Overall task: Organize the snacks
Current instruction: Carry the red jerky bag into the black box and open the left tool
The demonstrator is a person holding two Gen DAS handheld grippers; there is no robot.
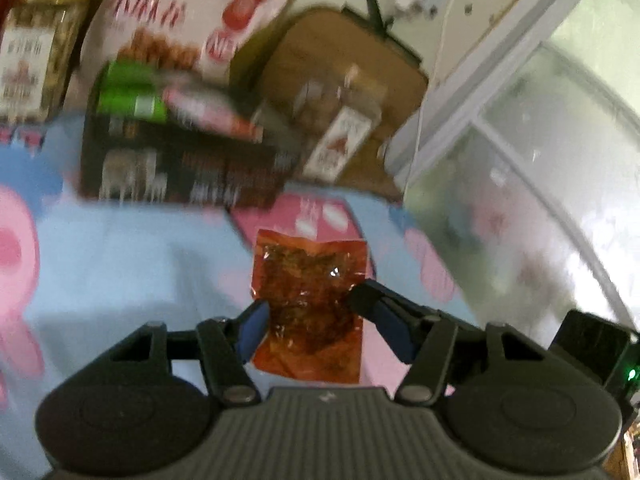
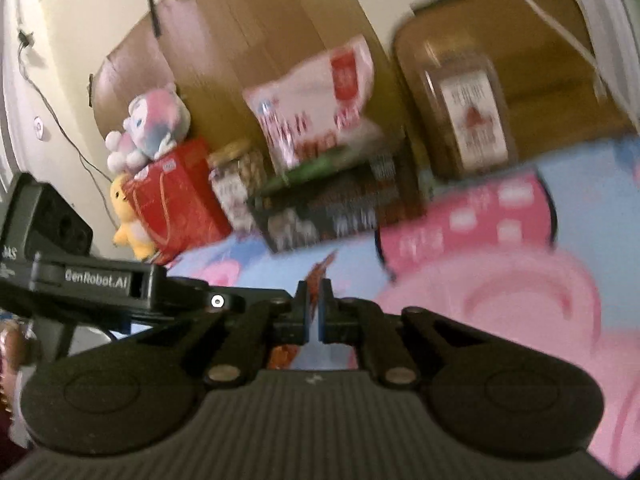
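Observation:
An orange-red see-through snack packet (image 1: 310, 264) hangs above the blue and pink bedsheet (image 1: 120, 260), sharp against a blurred background. My left gripper (image 1: 310, 300) is shut on it, with one pad on each side edge of the packet. In the right wrist view my right gripper (image 2: 316, 284) is shut on a thin orange-red packet (image 2: 320, 270) seen edge-on. A strip of that packet sticks out above the jaws and another bit shows below them. The left gripper's black body (image 2: 100, 280) sits close by at the left.
A dark box (image 1: 180, 168) with green packets on top stands at the back. Behind it are a white and red bag (image 1: 180, 20) and a jar (image 1: 32, 60). Another jar (image 1: 340, 140) rests on a brown seat (image 1: 320, 60), a pink box (image 2: 468, 216) lies on the sheet, and plush toys (image 2: 152, 128) top a red box.

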